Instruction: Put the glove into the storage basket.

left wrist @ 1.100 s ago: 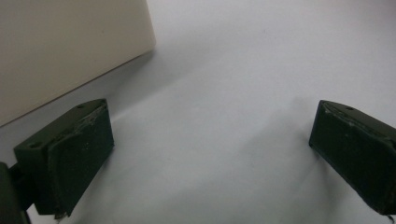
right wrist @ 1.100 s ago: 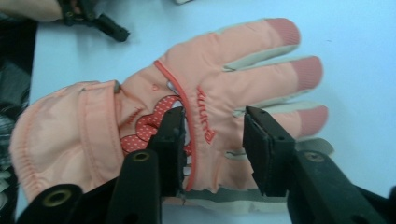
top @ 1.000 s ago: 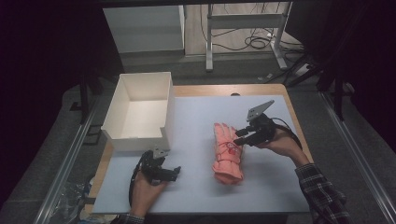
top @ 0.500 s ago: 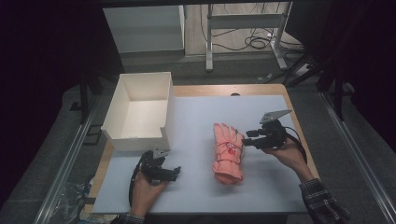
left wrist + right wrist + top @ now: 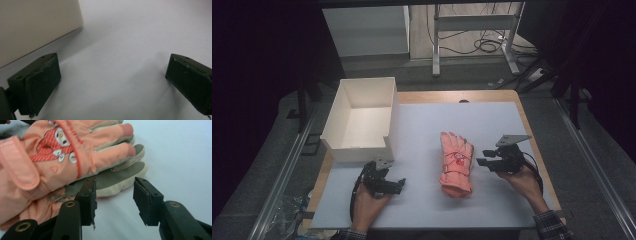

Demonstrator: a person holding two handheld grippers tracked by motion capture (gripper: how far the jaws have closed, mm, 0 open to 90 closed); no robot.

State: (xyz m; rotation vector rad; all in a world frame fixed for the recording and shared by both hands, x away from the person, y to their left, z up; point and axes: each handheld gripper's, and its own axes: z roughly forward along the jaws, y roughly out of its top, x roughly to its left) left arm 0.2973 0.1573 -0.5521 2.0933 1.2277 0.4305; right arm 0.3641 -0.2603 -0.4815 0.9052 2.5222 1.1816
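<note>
Fingers [image 5: 141,200] of right gripper [image 5: 115,197] gape beside stacked pink gloves [image 5: 62,157].

My right hand-held gripper [image 5: 484,162] is black, with brass-coloured pivot screws, ribbed pads, a grey three-cornered plate and a black cable. My right sleeve [image 5: 552,227] is plaid. My left hand-held gripper [image 5: 398,184] is also black.

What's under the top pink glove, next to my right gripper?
A second glove lies under the top pink glove, palm side up: its grey palm and cream edge stick out by the right gripper, along with some pink cuff. The rest of it is covered.
</note>
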